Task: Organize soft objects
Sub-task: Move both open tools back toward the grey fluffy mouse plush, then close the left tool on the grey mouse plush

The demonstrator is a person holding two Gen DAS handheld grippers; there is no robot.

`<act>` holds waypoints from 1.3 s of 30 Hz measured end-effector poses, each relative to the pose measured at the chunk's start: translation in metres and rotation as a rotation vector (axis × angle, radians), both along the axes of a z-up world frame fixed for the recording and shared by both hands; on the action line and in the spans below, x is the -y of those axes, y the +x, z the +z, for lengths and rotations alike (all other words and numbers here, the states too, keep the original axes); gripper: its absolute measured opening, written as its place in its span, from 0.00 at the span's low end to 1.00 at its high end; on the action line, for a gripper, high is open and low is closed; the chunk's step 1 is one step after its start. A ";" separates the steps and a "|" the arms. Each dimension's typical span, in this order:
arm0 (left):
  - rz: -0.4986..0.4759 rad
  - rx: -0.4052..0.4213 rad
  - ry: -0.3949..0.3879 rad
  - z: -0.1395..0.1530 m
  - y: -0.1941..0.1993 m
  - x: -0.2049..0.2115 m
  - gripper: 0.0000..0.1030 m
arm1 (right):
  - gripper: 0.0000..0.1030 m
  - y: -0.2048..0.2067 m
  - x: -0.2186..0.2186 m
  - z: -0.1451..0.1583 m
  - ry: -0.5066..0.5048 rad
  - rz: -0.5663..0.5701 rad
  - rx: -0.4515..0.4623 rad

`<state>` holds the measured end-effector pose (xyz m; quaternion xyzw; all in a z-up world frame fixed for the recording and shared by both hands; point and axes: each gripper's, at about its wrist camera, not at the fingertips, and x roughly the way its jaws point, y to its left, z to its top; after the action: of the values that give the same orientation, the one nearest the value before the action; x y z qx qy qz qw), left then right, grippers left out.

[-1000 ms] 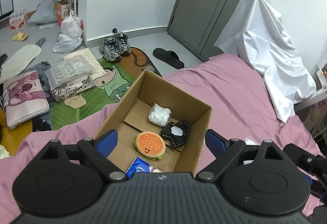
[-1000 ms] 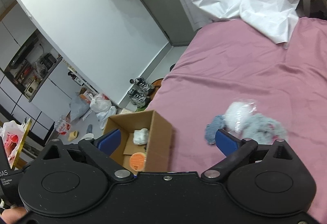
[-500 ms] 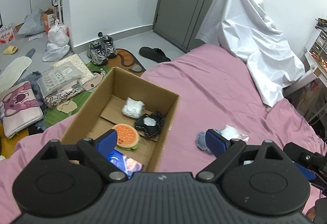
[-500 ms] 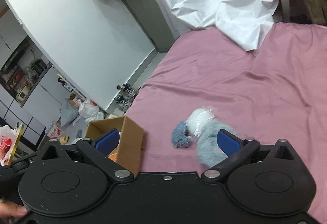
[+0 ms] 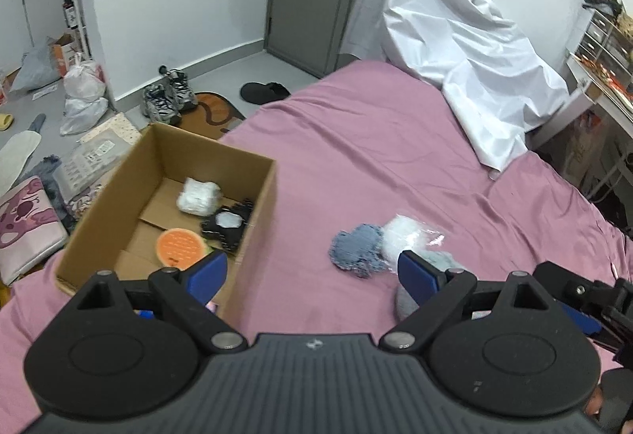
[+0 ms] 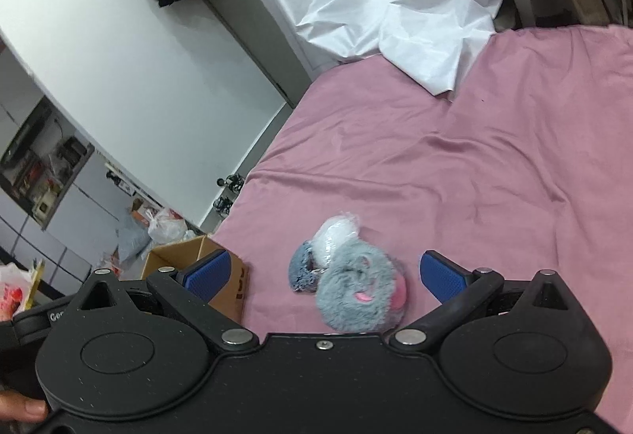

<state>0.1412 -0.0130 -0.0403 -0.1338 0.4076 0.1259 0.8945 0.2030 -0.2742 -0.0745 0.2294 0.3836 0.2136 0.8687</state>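
**Inspector:** Progress?

**Operator:** At left of my left view, the cardboard box (image 5: pixel 253 204) already held four soft items. Right of it, three remained on the pink bed (image 5: pixel 356 141): blue cloth (image 5: pixel 358 250), white bagged bundle (image 5: pixel 407 236), grey plush (image 6: pixel 358 289).

**Inspector:** Tools?

**Operator:** My left gripper (image 5: pixel 312 271) and right gripper (image 6: pixel 324 271) both gaped wide, gripping nothing.

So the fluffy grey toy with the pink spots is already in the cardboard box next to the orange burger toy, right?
Not quite. The fluffy grey toy lies on the pink bedsheet, outside the cardboard box, as the right wrist view shows. The orange burger toy is indeed in the box.
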 end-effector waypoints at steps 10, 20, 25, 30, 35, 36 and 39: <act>-0.038 0.016 -0.061 -0.024 0.019 0.033 0.89 | 0.99 0.015 0.024 -0.018 0.068 -0.015 -0.069; -0.044 0.005 -0.122 -0.048 0.037 0.054 0.86 | 0.80 0.030 0.039 -0.041 0.092 -0.055 -0.201; -0.045 -0.026 -0.158 -0.063 0.044 0.061 0.73 | 0.72 0.035 0.044 -0.056 0.119 -0.071 -0.277; -0.042 -0.048 -0.194 -0.075 0.047 0.064 0.60 | 0.64 0.038 0.043 -0.064 0.142 -0.064 -0.308; -0.023 -0.075 -0.235 -0.088 0.052 0.064 0.50 | 0.58 0.044 0.039 -0.076 0.158 -0.068 -0.348; -0.017 -0.079 -0.241 -0.091 0.053 0.063 0.50 | 0.58 0.045 0.038 -0.077 0.164 -0.066 -0.353; -0.005 -0.080 -0.257 -0.097 0.057 0.062 0.49 | 0.58 0.049 0.034 -0.081 0.177 -0.061 -0.355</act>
<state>0.1981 -0.0752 -0.1373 -0.2411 0.4560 0.0755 0.8534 0.2515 -0.3080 -0.1551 0.3503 0.5032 0.1763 0.7701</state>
